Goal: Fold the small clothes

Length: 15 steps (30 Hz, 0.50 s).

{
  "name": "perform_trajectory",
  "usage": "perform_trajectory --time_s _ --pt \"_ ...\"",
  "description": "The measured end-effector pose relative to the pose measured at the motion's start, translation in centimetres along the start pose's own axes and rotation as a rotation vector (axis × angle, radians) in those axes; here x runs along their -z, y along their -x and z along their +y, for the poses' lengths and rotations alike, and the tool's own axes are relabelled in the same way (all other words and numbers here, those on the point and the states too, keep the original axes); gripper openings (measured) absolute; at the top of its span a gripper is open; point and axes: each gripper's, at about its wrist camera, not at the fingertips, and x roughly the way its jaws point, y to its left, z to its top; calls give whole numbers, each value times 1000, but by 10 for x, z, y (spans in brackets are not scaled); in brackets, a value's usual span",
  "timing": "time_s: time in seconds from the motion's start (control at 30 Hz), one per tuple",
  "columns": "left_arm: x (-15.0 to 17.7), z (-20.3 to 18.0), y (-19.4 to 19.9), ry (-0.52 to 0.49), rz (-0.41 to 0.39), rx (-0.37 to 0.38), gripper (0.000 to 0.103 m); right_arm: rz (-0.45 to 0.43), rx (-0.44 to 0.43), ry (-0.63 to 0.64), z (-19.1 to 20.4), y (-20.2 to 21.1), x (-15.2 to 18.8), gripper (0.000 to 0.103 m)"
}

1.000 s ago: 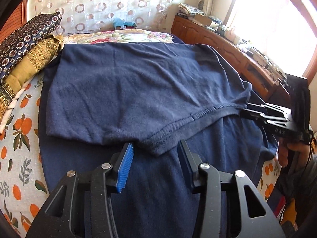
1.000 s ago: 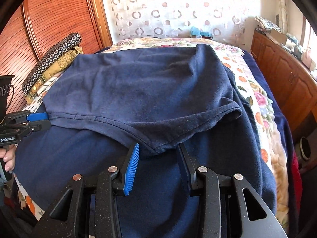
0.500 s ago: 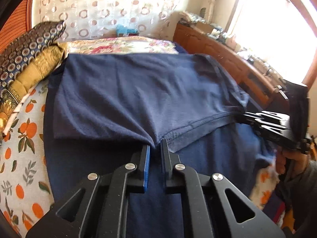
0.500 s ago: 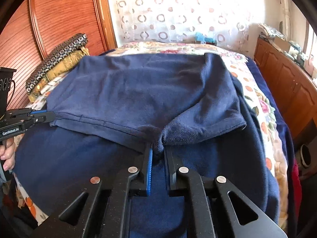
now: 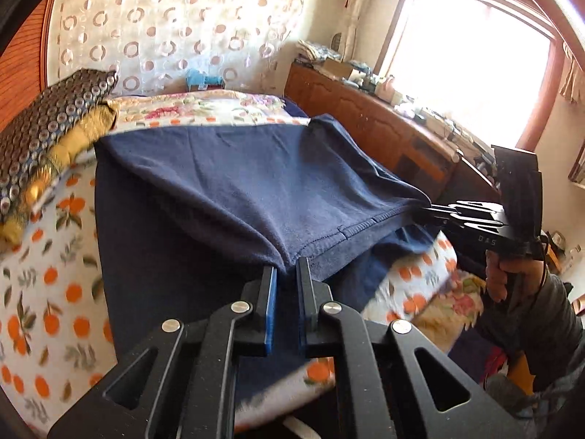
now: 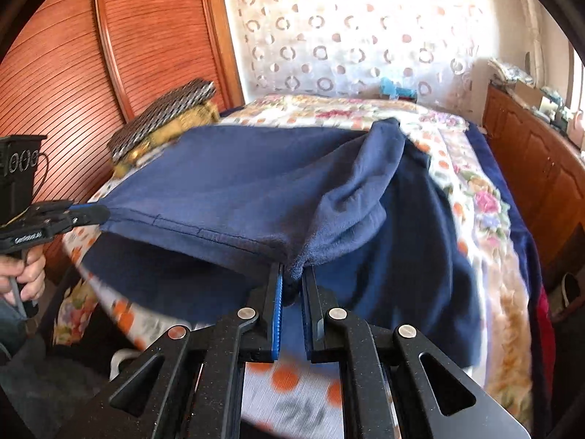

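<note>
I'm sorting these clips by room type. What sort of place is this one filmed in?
Most likely a home bedroom. A bed with a floral and orange-print cover fills the view, patterned cushions sit at its side, and a wooden dresser stands under a sunlit window.
</note>
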Motion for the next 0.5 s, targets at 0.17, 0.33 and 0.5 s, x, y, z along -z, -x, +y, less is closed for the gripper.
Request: perform_trajectory --time_s 0.17,0.33,0.5 --pt "13 7 -11 25 48 -5 10 44 -11 -26 -3 -4 18 9" --pt "10 12 -2 37 25 -37 27 -3 -17 -52 -17 8 7 21" --pt "8 31 15 68 -21 -57 47 -49 19 -60 -23 23 11 31"
